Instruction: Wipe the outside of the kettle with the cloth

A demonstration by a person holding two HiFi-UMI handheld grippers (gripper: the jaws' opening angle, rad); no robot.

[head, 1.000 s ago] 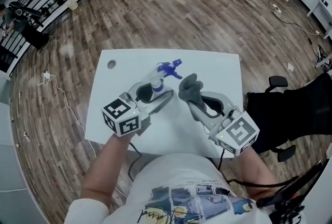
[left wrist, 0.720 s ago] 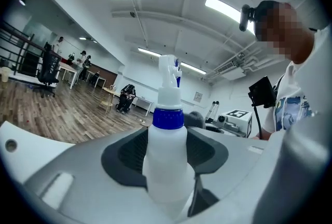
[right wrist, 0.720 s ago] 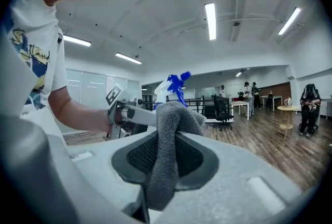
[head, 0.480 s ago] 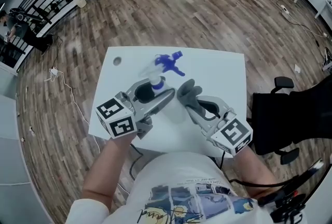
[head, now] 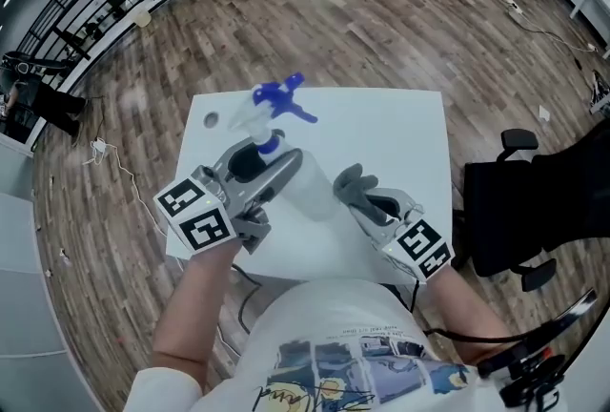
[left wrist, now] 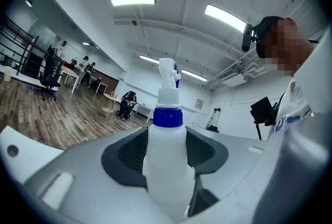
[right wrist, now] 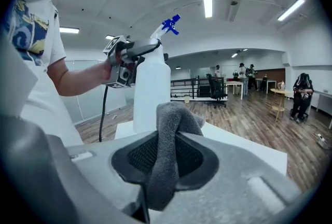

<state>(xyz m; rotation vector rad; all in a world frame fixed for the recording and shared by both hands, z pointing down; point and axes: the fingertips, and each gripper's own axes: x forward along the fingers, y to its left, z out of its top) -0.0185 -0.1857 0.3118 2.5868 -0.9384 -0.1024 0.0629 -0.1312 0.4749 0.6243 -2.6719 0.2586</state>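
Observation:
No kettle is in view. A white spray bottle with a blue trigger head is held above the white table. My left gripper is shut on its body just below the blue collar. In the left gripper view the bottle stands upright between the dark pads of that gripper. To the bottle's right, low over the table, my right gripper is shut on a grey cloth. The cloth bulges up out of the right gripper, with the bottle beyond it.
A round cable hole sits in the table's far left corner. A black office chair stands just right of the table. A black cable hangs off the near edge by my left arm. Wooden floor surrounds the table.
The left gripper has lifted the spray bottle higher, so its blue head sits farther up in the head view. The right gripper with the cloth has sunk toward the table and come nearer to me.

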